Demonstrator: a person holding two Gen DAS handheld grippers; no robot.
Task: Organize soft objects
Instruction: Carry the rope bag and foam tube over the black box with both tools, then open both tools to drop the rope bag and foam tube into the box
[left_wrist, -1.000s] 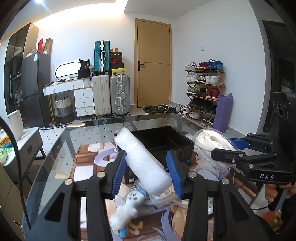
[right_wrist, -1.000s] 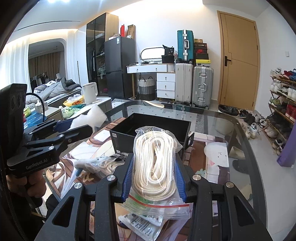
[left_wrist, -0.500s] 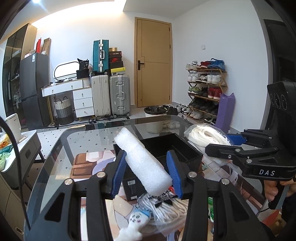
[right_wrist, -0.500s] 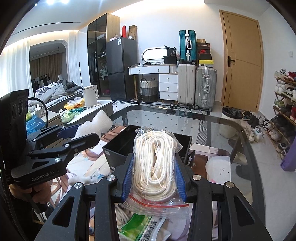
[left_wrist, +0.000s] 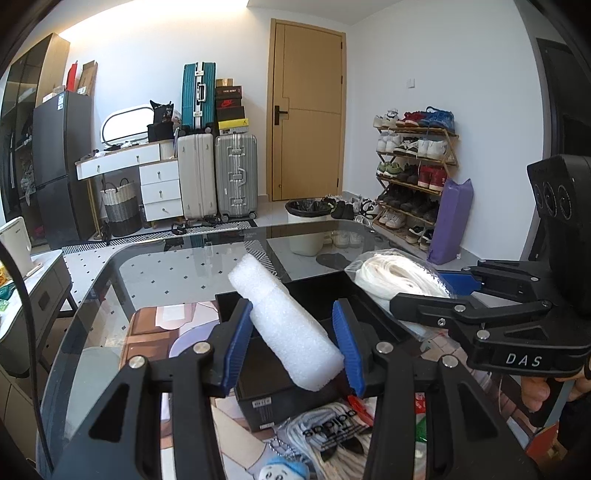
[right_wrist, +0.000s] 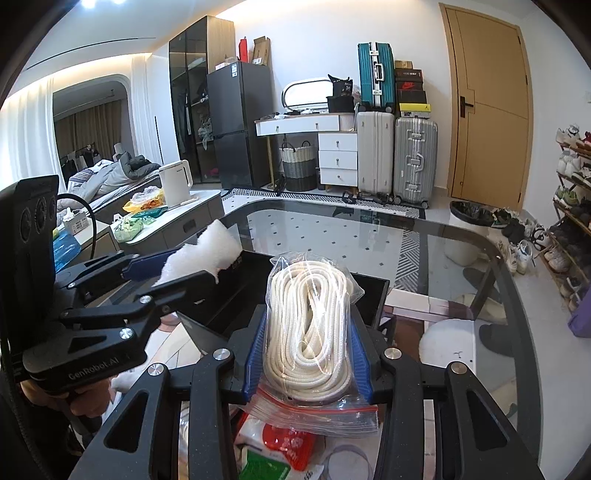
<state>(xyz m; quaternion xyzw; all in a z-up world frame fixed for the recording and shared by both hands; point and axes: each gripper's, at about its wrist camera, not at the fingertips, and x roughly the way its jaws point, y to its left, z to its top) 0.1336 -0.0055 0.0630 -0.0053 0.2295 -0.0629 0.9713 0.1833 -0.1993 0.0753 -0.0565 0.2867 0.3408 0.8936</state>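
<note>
My left gripper (left_wrist: 291, 332) is shut on a white foam roll (left_wrist: 284, 319) and holds it tilted above the near left part of a black bin (left_wrist: 266, 384) on the glass table (left_wrist: 177, 266). My right gripper (right_wrist: 308, 332) is shut on a clear zip bag of white rope (right_wrist: 308, 328), held over the bin (right_wrist: 365, 291). The rope bag also shows at the right in the left wrist view (left_wrist: 395, 273), the foam at the left in the right wrist view (right_wrist: 201, 254).
Loose soft items lie on the table in front of the bin: adidas socks (left_wrist: 328, 428), a small plush toy (left_wrist: 280, 470), red and green packets (right_wrist: 280, 446). Suitcases (left_wrist: 218, 173), a shoe rack (left_wrist: 413, 173) and a waste bin (left_wrist: 308, 225) stand beyond the table.
Both grippers have moved forward toward the bin with their loads. The bin now sits closer under them and the plush toy has slid to the bottom edge of the left view.
</note>
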